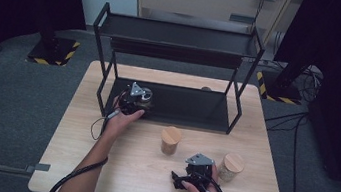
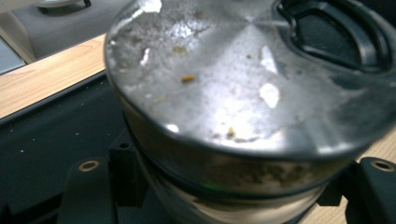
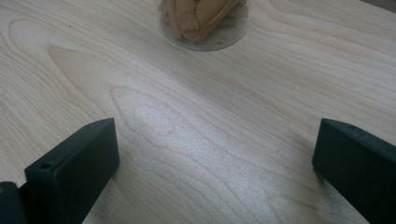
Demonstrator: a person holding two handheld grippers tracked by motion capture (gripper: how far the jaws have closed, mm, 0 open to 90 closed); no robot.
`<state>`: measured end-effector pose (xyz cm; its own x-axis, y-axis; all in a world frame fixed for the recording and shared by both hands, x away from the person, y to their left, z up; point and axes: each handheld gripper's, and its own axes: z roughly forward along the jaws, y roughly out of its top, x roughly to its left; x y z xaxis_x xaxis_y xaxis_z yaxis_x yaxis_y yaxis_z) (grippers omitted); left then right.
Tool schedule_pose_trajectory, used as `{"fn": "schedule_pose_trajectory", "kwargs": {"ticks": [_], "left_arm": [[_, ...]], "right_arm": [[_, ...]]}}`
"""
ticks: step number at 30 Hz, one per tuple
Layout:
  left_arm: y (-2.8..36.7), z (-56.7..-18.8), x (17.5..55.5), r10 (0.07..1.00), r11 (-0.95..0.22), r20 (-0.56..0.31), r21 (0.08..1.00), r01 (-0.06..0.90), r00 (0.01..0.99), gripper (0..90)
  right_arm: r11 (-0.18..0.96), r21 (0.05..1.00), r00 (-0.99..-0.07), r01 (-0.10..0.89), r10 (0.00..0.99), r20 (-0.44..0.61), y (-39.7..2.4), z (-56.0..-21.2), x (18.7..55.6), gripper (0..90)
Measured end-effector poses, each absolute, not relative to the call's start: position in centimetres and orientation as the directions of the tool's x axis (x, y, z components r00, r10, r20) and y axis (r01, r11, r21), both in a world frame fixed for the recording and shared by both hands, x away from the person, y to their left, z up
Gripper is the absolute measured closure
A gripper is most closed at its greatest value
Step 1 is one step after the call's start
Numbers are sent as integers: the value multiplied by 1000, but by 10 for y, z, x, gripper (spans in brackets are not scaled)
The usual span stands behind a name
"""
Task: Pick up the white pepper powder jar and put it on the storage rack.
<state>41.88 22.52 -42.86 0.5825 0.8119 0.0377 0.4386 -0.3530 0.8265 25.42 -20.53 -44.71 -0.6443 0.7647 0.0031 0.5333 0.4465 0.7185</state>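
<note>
On wooden table (image 1: 98, 166): black rack (image 1: 172, 66); grey carpet (image 1: 1, 102) around.

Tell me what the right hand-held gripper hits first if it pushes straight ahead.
Probably the glass jar of tan pieces; bare table lies between it and the right hand-held gripper's open jaws.

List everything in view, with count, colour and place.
Metal-lidded jar: one, silver lid, at the left of the rack's bottom shelf, clamped in the left gripper.
Wooden-lidded jars: two, clear with tan lids, on the table; one at the middle, one to its right.
Rack: one, black, two-tier, at the table's back.
Table: one, light wood.
Left gripper: black, shut on the metal-lidded jar.
Right gripper: black, jaws open, low over the table's front.
</note>
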Motion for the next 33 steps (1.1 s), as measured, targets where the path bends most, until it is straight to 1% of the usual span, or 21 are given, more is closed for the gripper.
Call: {"fn": "schedule_pose_trajectory", "kwargs": {"ticks": [8,18,29,30,33], "left_arm": [[227,-431,422,815,-356,35,818,452,579,290],[234,-435,425,825,-303,-23,825,477,564,289],[233,-435,424,829,-299,-26,823,482,559,287],[232,-434,423,832,-299,-23,823,484,554,271],[231,-433,420,844,-290,-20,823,488,537,171]], "right_arm": [[444,718,-643,536,766,6,-205,-447,254,7],[445,718,-643,536,766,6,-205,-447,254,7],[443,718,-642,537,767,7,-205,-447,254,7],[443,718,-642,536,767,6,-205,-447,254,7],[445,718,-643,536,766,6,-205,-447,254,7]]}}
